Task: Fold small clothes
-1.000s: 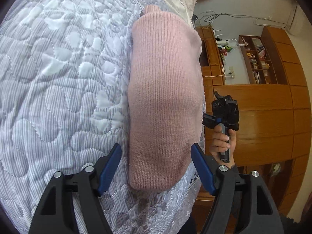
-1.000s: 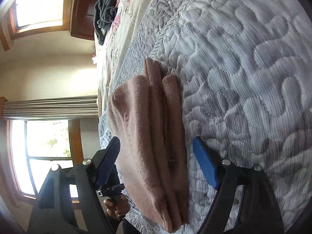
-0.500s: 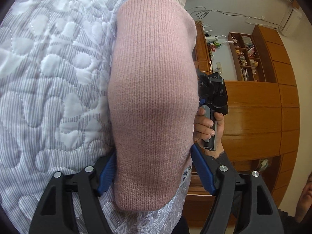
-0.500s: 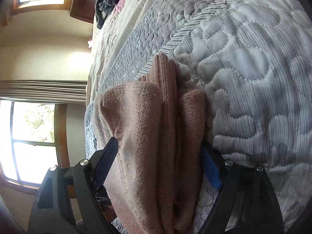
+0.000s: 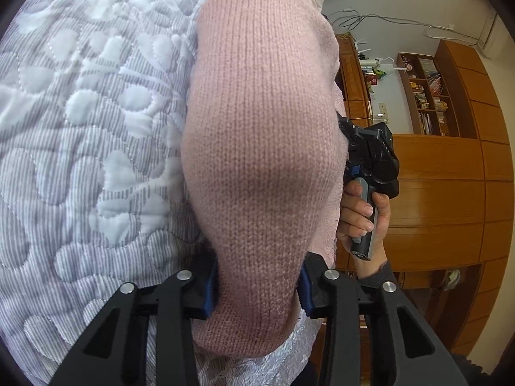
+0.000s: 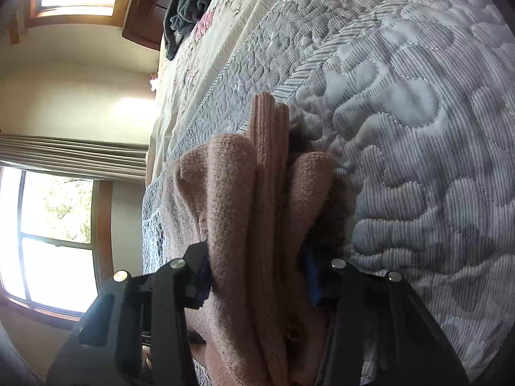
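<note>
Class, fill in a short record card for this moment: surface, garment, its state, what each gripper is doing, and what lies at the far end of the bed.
surface: quilted bedspread, grey and white
garment: pink knitted garment
state: folded, layered edges visible in the right wrist view
left gripper: jaws closed on one end of the garment
right gripper: jaws closed on the layered end
far end of bed: dark grey cloth bunched on floral bedding
</note>
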`<action>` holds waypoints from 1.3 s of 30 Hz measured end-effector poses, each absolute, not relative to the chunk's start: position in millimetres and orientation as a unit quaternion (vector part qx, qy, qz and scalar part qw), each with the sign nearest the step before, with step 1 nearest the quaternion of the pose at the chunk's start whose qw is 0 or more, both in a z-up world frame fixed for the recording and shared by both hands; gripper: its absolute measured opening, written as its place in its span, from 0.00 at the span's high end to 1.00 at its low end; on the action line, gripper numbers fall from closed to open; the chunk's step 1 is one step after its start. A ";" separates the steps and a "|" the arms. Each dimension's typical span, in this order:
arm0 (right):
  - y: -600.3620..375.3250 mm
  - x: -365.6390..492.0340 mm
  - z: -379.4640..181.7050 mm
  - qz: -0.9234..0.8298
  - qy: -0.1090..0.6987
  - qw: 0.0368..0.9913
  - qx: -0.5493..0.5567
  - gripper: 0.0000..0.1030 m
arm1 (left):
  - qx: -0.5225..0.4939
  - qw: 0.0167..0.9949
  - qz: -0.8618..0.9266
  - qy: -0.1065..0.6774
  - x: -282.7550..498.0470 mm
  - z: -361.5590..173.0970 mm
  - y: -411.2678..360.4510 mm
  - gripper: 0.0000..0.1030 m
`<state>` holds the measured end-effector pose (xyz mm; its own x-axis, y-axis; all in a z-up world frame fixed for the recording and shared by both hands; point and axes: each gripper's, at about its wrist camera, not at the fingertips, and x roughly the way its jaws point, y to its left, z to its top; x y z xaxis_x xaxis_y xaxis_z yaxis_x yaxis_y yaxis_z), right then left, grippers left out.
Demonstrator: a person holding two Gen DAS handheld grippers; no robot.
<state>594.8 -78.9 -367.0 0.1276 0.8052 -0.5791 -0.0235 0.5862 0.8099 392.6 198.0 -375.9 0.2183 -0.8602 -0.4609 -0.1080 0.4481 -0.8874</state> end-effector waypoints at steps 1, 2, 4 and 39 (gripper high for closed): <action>-81.0 592.9 -365.5 0.308 0.581 0.674 0.336 0.58 | -0.435 0.650 -0.288 0.553 394.8 -370.3 195.7 0.66; -79.5 593.3 -362.5 0.307 0.579 0.677 0.336 0.59 | -0.431 0.654 -0.286 0.552 394.6 -365.2 195.8 0.67; -77.6 592.0 -355.7 0.308 0.573 0.681 0.337 0.59 | -0.426 0.662 -0.283 0.548 396.7 -351.3 192.4 0.69; 106.9 435.4 -373.0 0.355 0.636 0.620 0.291 0.43 | -0.467 0.694 -0.144 0.529 193.0 -354.2 355.5 0.59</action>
<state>435.4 106.9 -373.0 -0.0620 0.8108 -0.5821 -0.0704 0.5782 0.8128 193.0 355.5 -354.2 0.3982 -0.6946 -0.5992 -0.2942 0.5220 -0.8006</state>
